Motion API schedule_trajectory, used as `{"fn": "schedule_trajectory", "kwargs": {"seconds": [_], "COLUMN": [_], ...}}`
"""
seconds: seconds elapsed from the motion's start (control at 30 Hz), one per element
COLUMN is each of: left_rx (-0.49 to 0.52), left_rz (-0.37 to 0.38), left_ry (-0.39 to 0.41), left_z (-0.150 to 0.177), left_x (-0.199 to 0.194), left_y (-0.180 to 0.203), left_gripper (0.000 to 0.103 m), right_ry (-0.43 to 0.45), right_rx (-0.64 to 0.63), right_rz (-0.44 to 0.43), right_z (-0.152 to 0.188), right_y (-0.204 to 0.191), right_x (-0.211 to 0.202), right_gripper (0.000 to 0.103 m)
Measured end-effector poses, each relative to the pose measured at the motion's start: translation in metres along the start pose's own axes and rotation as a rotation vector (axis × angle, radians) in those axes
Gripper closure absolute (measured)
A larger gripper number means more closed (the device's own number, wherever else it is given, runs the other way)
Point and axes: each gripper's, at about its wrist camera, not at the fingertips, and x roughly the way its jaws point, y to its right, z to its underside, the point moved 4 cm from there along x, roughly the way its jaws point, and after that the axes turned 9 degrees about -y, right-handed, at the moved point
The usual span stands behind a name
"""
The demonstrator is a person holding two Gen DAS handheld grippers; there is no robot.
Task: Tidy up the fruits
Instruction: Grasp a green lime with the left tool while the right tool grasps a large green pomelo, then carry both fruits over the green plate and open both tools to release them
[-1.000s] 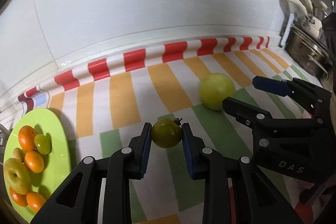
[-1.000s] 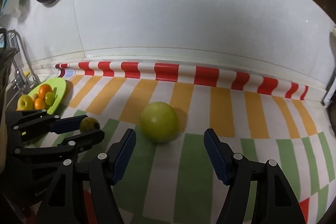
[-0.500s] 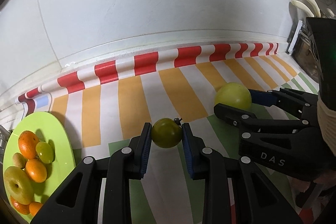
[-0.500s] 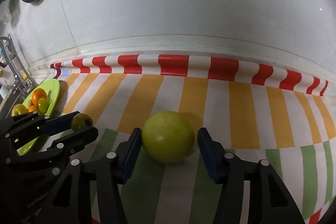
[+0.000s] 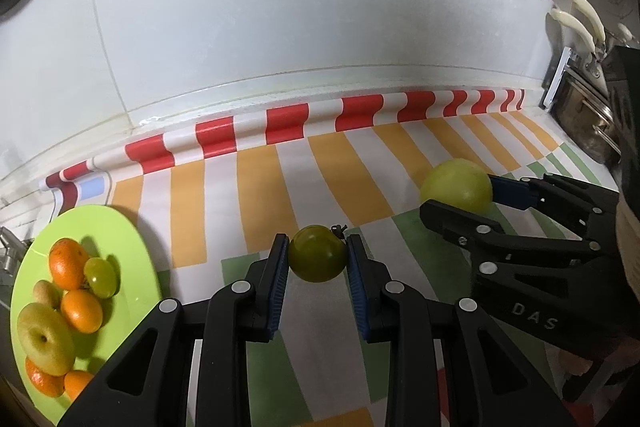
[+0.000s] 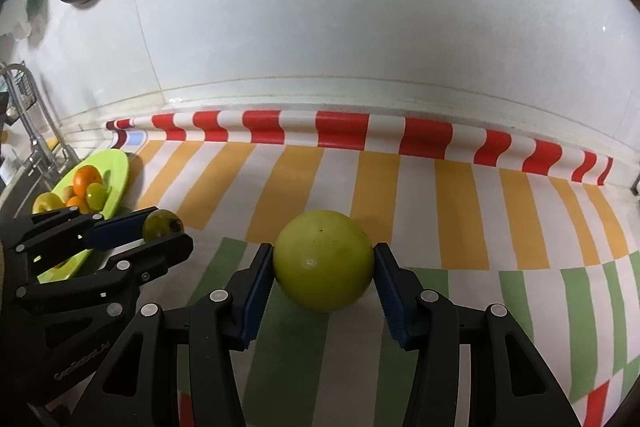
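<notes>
Left gripper (image 5: 317,269) is squeezing a small dark green fruit (image 5: 318,253) between its two blue pads, with both pads touching it. This fruit sits near the middle of the bench (image 5: 260,195), which has a striped cloth on it. At the left edge of the bench is a green plate (image 5: 120,239) with oranges (image 5: 68,265) and some yellow-green fruits already on it.

Right gripper (image 6: 323,281) is closed around a big yellow-green fruit (image 6: 323,265), a bit to the right of the small one. Its pads press on both sides, and the fruit looks like it rests on the cloth.

I think this is the grabbing step, with both fruits caught but not yet on the plate. Next, each fruit needs a lift and a trip left to the plate. The plate is getting full, so they need a bare spot, set down softly so nothing rolls off.
</notes>
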Motion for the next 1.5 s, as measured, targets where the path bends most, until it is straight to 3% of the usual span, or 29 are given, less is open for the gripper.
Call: {"fn": "schedule_trajectory", "kwargs": {"seconds": [0.83, 1.5], "left_rx": [-0.057, -0.157], "left_rz": [-0.041, -0.117], "left_ry": [0.113, 0.173], "left_z": [0.043, 0.097], "left_x": [-0.109, -0.184], "left_y": [-0.024, -0.062], "left_gripper": [0.074, 0.074], "right_ry": [0.120, 0.185], "right_rx": [0.012, -0.070], "right_rz": [-0.037, -0.110], "right_z": [0.025, 0.041], "right_y": [-0.049, -0.122], "right_x": [-0.096, -0.147], "right_gripper": [0.053, 0.053]}}
